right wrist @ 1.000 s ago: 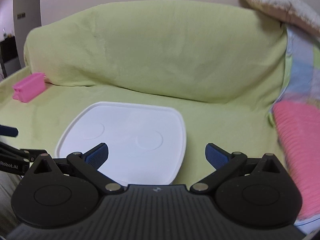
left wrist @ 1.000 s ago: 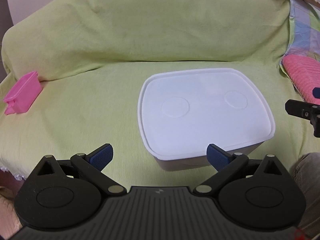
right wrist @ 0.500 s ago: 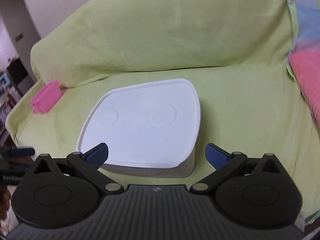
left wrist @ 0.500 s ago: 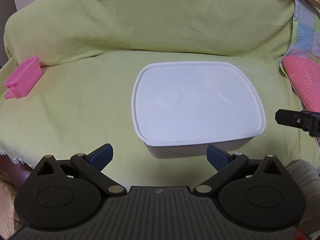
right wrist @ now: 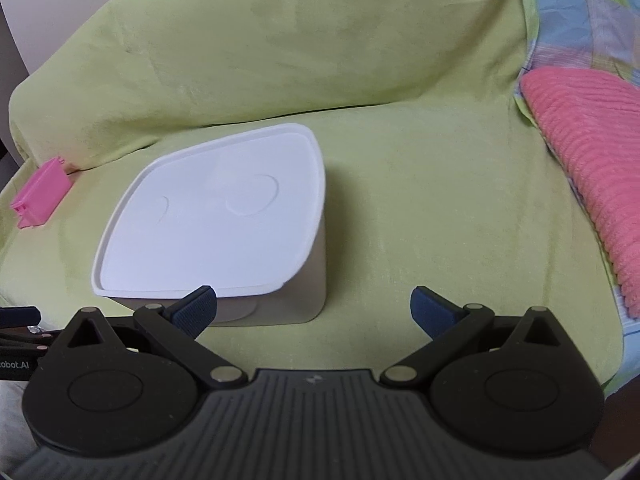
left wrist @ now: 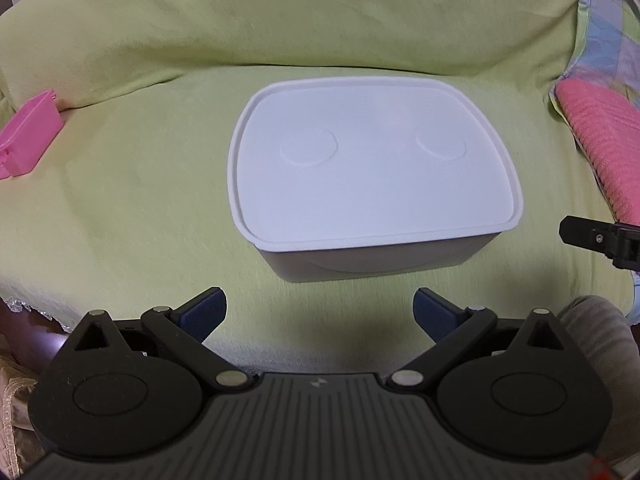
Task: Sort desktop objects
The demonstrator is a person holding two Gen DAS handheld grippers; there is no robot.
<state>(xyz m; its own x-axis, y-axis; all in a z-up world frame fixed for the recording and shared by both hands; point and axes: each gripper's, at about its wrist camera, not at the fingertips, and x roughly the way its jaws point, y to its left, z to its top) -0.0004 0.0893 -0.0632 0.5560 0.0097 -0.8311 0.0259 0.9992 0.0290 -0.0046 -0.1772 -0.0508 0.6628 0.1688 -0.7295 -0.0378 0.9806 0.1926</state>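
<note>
A lidded white storage box (left wrist: 372,176) sits on the green-covered sofa (left wrist: 120,200). Both the left hand-held gripper (left wrist: 319,314) and right hand-held gripper (right wrist: 312,308) hover before it, jaws spread wide and empty. A pink plastic container (right wrist: 40,194) lies well to the left.

One white lidded box (left wrist: 372,172) mid-frame, one pink clip (left wrist: 26,140) at left, one pink cushion (left wrist: 600,148) at right, two grippers.

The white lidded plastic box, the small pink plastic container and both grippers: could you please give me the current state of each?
White lidded plastic box: lid on, upright on the green cover, untouched.
Small pink plastic container: at the seat's far left, apart from the box, ungrasped; open or closed cannot be told.
Left gripper: fingers open, empty, short of the box.
Right gripper: fingers open, empty, beside the box's near right corner.
</note>
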